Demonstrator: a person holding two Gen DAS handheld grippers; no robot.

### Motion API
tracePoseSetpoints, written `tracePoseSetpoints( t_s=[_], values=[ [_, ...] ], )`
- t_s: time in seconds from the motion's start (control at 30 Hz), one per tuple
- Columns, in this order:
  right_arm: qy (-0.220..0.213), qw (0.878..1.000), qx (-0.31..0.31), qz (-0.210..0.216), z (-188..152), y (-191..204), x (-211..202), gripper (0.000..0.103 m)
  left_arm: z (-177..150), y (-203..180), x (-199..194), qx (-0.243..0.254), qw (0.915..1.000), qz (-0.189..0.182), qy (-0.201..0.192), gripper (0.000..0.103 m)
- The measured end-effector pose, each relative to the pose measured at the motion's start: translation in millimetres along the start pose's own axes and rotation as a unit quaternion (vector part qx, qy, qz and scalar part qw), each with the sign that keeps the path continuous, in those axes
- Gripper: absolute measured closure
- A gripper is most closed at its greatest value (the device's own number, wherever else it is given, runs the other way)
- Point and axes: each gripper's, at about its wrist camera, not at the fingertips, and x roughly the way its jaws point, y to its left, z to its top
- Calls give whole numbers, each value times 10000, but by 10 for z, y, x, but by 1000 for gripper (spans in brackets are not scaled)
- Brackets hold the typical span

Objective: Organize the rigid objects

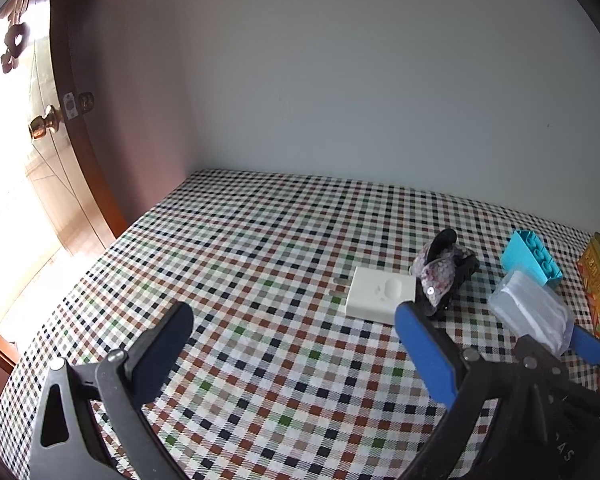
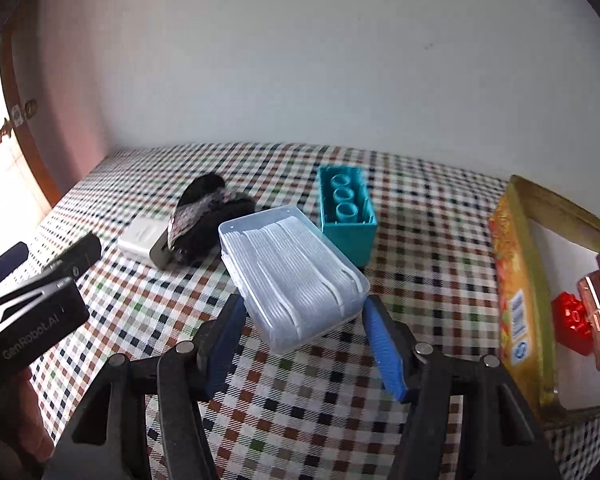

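Meanwhile, the right gripper [image 2: 304, 320], angled down over the checked tablecloth [image 2: 300, 392], held a clear plastic box [image 2: 296, 276] of white picks between its blue pads, lifted at a tilt just before a teal block [image 2: 346, 216]. The left gripper [image 1: 296, 320] hovered with jaws wide and empty near a white charger [image 1: 380, 294] and a hair clip [image 1: 444, 268]. Only the right view showed the yellow tin [image 2: 516, 280] holding a red block [image 2: 572, 320].
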Motion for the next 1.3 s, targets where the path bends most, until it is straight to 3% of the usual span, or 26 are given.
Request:
tracePoseSetpoints(
  t_s=[0.3,0.43,0.77,1.07,1.3],
  values=[
    [-275,9996,53,27,-87,-187,-256,40,9,-61,-38,174,9998,-49,-64,1],
    [-318,9993,167,134,-105,-262,-312,40,2,-40,1,76,9997,-203,79,1],
    [-464,9983,216,288,-231,-382,-563,41,-14,-6,84,53,9997,-183,170,1],
    [-332,9989,-92,325,-381,-326,-715,41,-11,39,99,-1,9997,-188,177,1],
    [-721,9967,157,329,-380,-419,-977,41,-53,100,89,-64,9991,-330,265,1]
  ],
)
